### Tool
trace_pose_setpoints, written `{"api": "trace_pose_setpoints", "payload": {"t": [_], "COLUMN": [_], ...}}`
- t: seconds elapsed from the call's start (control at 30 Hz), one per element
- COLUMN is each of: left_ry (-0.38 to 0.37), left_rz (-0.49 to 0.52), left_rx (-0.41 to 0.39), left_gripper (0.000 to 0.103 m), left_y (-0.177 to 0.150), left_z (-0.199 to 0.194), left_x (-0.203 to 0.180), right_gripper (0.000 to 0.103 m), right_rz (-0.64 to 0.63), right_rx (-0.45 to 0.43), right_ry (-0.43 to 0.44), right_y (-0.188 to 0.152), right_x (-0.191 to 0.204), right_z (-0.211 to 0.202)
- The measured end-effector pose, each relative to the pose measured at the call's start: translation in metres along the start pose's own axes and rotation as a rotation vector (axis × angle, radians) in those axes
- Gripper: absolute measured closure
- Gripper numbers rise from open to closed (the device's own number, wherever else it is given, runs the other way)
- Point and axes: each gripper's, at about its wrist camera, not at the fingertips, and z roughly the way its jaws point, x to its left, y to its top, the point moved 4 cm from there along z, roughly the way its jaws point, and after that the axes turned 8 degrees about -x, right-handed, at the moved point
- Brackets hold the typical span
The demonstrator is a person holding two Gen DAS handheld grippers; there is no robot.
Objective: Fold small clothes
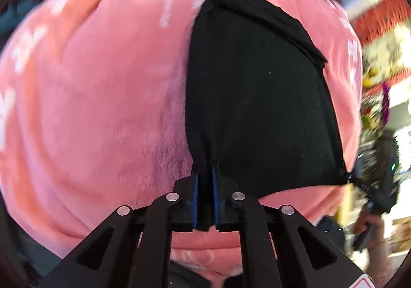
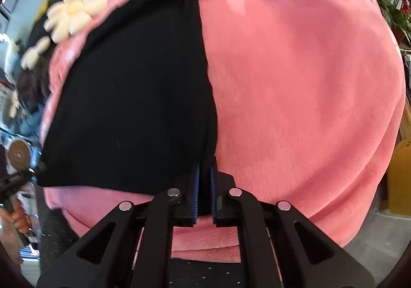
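Left gripper (image 1: 205,200): clamped on one near corner of a black garment (image 1: 257,97).
Right gripper (image 2: 204,198): pinching the other near corner, edge taut for folding.
Garment: spread over pink fleece blanket (image 2: 308,82).
Beyond: daisy cushion (image 2: 77,7).

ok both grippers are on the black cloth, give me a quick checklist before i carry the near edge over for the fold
1. Left gripper clamped on the black cloth: ok, jaws shut on its near left corner.
2. Right gripper clamped on the same cloth: ok, jaws shut on the near right corner.
3. Near edge taut between the two grips: ok, it runs straight in both views.
4. Only cloth pinched, not the pink blanket under it: cannot tell, the blanket lies right below the jaws.
5. Far edge flat: not ok, a strip is turned over along the far end.
6. Landing area free: ok, only blanket beyond the cloth.
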Motion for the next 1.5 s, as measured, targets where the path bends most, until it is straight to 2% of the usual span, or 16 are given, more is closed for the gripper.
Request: {"api": "trace_pose_setpoints", "payload": {"t": [0.07, 0.1, 0.17, 0.2, 0.33, 0.47, 0.6, 0.67, 0.83, 1.07, 1.13, 1.2, 1.27, 1.37, 1.43, 1.5], "left_ry": [0.035, 0.043, 0.048, 0.046, 0.042, 0.016, 0.039, 0.026, 0.036, 0.144, 0.213, 0.242, 0.2, 0.23, 0.179, 0.081], "left_rz": [0.087, 0.122, 0.166, 0.17, 0.166, 0.088, 0.063, 0.057, 0.062, -0.016, -0.007, -0.025, -0.071, -0.021, -0.006, -0.008], "left_rx": [-0.035, -0.063, -0.131, -0.16, -0.29, -0.309, -0.222, -0.18, -0.197, -0.235, -0.247, -0.246, -0.23, -0.254, -0.278, -0.314], "left_gripper": [0.091, 0.089, 0.072, 0.059, 0.045, 0.045, 0.045, 0.045, 0.045, 0.045, 0.045, 0.043, 0.041, 0.044, 0.045, 0.043], "left_y": [0.019, 0.031, 0.059, 0.074, 0.132, 0.171, 0.18, 0.182, 0.202, 0.224, 0.223, 0.221, 0.218, 0.222, 0.227, 0.238], "left_z": [-0.005, -0.01, -0.02, -0.023, -0.025, 0.003, 0.059, 0.083, 0.124, 0.142, 0.141, 0.142, 0.142, 0.128, 0.114, 0.096], "left_x": [-0.019, -0.028, -0.042, -0.046, -0.066, -0.071, -0.065, -0.065, -0.063, -0.013, 0.001, 0.019, 0.034, 0.03, 0.016, -0.008], "right_gripper": [0.093, 0.085, 0.065, 0.06, 0.058, 0.058, 0.058, 0.058, 0.058, 0.057, 0.059, 0.1, 0.1, 0.1, 0.1, 0.1], "right_rz": [-0.017, -0.03, -0.047, -0.051, -0.052, -0.066, -0.104, -0.079, 0.057, 0.23, 0.275, 0.266, 0.26, 0.167, 0.097, 0.058], "right_rx": [-0.068, -0.117, -0.177, -0.215, -0.22, -0.229, -0.205, -0.194, -0.183, -0.164, -0.157, -0.151, -0.188, -0.304, -0.35, -0.338], "right_ry": [0.002, 0.002, 0.016, 0.039, 0.123, 0.182, 0.17, 0.16, 0.151, 0.175, 0.173, 0.153, 0.201, 0.328, 0.344, 0.357], "right_y": [0.025, 0.047, 0.08, 0.105, 0.163, 0.185, 0.197, 0.202, 0.217, 0.247, 0.251, 0.255, 0.263, 0.288, 0.301, 0.309], "right_x": [0.009, 0.019, 0.035, 0.047, 0.085, 0.126, 0.15, 0.144, 0.112, 0.085, 0.082, 0.086, 0.1, 0.141, 0.16, 0.172], "right_z": [-0.01, -0.018, -0.024, -0.026, 0.0, 0.027, 0.058, 0.073, 0.098, 0.134, 0.147, 0.153, 0.143, 0.095, 0.074, 0.068]}}
